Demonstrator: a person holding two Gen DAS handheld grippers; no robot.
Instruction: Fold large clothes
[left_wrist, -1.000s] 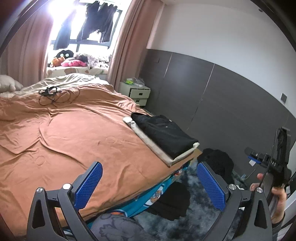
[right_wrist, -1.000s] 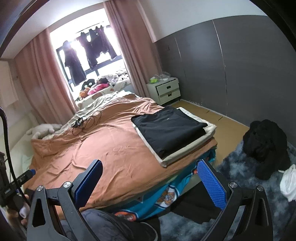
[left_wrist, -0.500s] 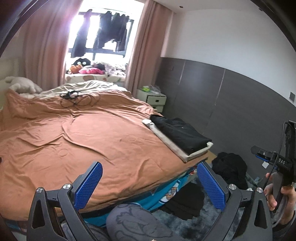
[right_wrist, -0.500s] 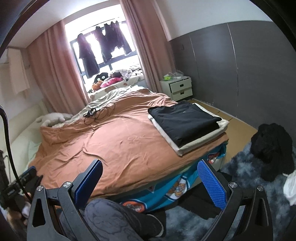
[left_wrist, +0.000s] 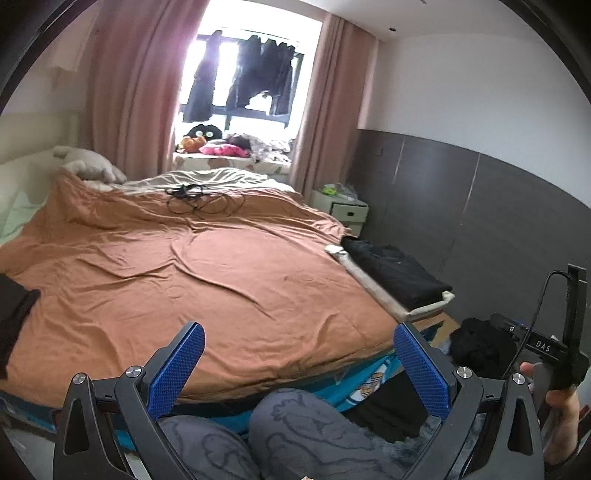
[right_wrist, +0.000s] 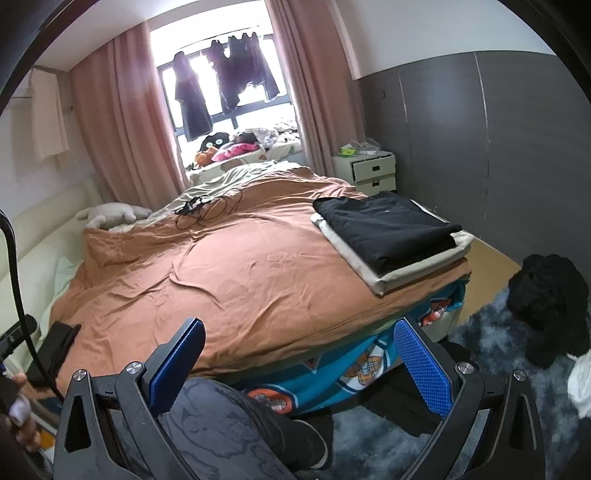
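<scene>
Bed (right_wrist: 229, 280) carries a rumpled orange cover. At its near right corner lies a folded black garment (right_wrist: 384, 225) stacked on a folded beige garment (right_wrist: 424, 267). A dark clothes heap (right_wrist: 546, 295) sits on the floor rug. Left gripper (left_wrist: 299, 363) and right gripper (right_wrist: 299, 363): jaws spread wide, holding nothing.

Black gripper frames (left_wrist: 299, 369), silver screws, blue textured fingers (left_wrist: 177, 369); grey patterned trousers (left_wrist: 295, 435).
</scene>
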